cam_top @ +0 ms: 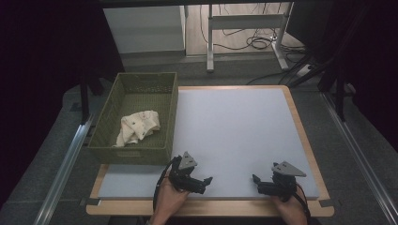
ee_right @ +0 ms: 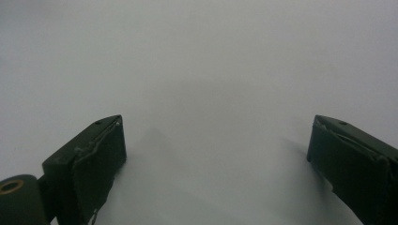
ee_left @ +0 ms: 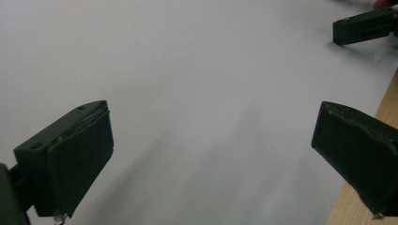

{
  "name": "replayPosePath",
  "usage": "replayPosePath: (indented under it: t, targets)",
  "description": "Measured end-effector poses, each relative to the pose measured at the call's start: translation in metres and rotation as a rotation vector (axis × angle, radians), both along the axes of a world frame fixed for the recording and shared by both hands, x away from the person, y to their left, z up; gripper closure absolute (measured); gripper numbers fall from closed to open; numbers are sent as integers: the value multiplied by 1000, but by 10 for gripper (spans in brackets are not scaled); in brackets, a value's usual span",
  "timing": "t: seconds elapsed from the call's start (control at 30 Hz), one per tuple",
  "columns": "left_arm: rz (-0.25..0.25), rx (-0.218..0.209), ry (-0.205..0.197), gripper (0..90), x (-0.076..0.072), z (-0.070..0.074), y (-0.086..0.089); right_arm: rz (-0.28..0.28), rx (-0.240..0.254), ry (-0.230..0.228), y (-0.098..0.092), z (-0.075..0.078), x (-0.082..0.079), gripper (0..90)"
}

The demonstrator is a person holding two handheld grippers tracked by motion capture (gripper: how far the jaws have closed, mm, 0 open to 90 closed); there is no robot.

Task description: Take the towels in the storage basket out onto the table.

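Note:
A cream cloth with small dark dots (cam_top: 137, 126) lies crumpled inside an olive woven basket (cam_top: 171, 112) at the table's left. My left gripper (cam_top: 207, 184) rests low on the white mat (cam_top: 234, 126) near the front edge, jaws pointing right and open on nothing. In the left gripper view its jaws (ee_left: 211, 122) stand wide apart over bare mat, and a jaw of the right gripper (ee_left: 363, 26) shows at the top right. My right gripper (cam_top: 257, 183) sits at the front right, pointing left, also open. The right gripper view has its jaws (ee_right: 216, 126) spread over plain mat.
The mat covers a wooden tabletop (cam_top: 300, 122) whose rim shows at the right and front. The basket overhangs the table's left side. Beyond the table are a metal stand (cam_top: 244, 33), floor cables (cam_top: 258, 42) and a rail (cam_top: 65, 159) along the left.

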State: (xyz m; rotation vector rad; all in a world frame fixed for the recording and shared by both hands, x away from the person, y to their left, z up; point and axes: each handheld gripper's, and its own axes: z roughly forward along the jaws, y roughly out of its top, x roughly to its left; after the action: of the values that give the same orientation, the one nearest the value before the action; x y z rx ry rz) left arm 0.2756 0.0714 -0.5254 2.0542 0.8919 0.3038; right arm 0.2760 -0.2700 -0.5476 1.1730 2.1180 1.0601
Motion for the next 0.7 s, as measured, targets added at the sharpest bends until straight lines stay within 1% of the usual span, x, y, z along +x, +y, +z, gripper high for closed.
replayPosePath:
  t: [0.03, 0.07, 0.1, 0.17, 0.27, 0.3, 0.47, 0.53, 0.7]
  targets:
    - [-7, -10, -9, 0, 1, 1, -1, 0, 0, 0, 0, 0, 0, 50]
    - [-7, -10, -9, 0, 1, 1, -1, 0, 0, 0, 0, 0, 0, 50]
    - [-26, -41, -3, 0, 3, 2, -2, 0, 0, 0, 0, 0, 0, 50]
    - [-38, -68, -1, 0, 5, 3, -3, 0, 0, 0, 0, 0, 0, 50]
    - [-41, -76, 3, 0, 7, 3, -4, 0, 0, 0, 0, 0, 0, 50]
    - [-39, -84, 9, 0, 11, 2, -5, 0, 0, 0, 0, 0, 0, 50]
    - [-30, -70, 14, 0, 17, 3, -7, 0, 0, 0, 0, 0, 0, 50]
    - [-28, -49, 15, 0, 23, 6, -9, 0, 0, 0, 0, 0, 0, 50]
    - [-39, -6, 15, 0, 29, 12, -15, 1, 0, 0, 0, 0, 0, 50]
